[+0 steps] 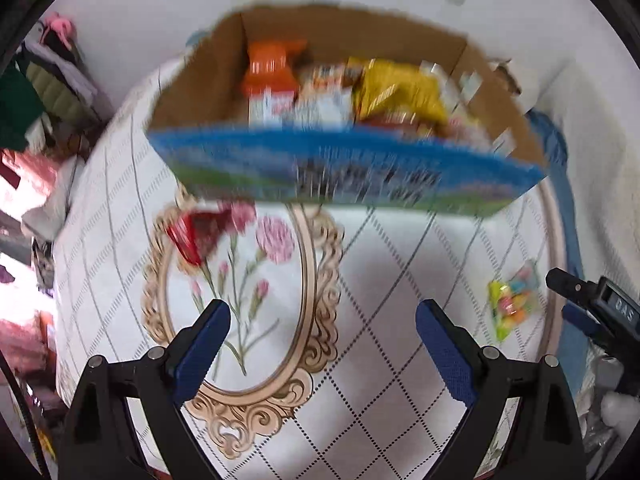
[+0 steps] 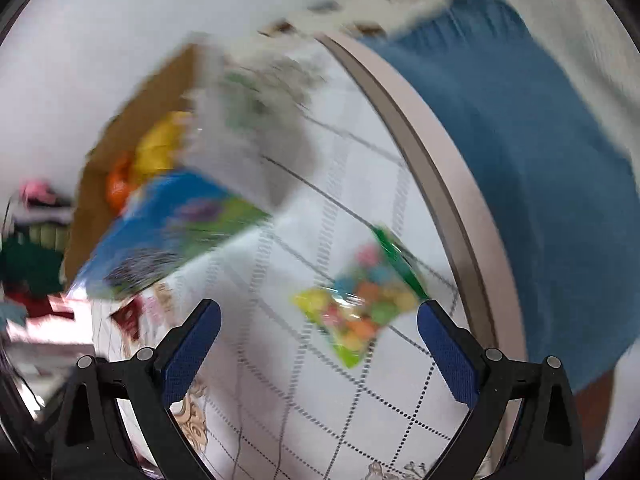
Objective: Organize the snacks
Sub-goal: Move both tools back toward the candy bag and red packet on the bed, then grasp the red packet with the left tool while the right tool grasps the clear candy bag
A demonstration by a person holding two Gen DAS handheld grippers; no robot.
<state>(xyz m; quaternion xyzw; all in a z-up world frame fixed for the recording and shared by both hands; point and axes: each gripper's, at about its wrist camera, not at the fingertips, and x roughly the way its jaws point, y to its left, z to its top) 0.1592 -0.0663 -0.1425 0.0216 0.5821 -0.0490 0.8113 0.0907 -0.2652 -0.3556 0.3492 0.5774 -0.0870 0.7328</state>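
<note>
Two hand-held grippers: left hand-held gripper (image 1: 322, 332) and right hand-held gripper (image 2: 318, 334), both spread wide with nothing between the pads, both pointing steeply down at the table (image 1: 392, 280).
Right target: the clear candy bag (image 2: 362, 308) lies flat on the cloth just ahead of the right fingers, near the table's rim (image 2: 436, 168).
Risk at the candy bag: it is thin and slippery-looking; pads closing on the flat face could skid off or pinch only the film, and a push outward could nudge it toward the rim.
Left target: the red snack packet (image 1: 196, 236) lies on the flower print, just in front of the cardboard box (image 1: 352, 168), well ahead of the left fingers.
Risk at the red packet: a fast approach could shove it against the box or catch the tablecloth.
Box risk: the box already holds an orange bottle (image 1: 270, 76) and a yellow bag (image 1: 396, 88); dropped snacks may land on its front wall and slide out.
Picture quality: both views are blurred, so fine contact cannot be judged.
</note>
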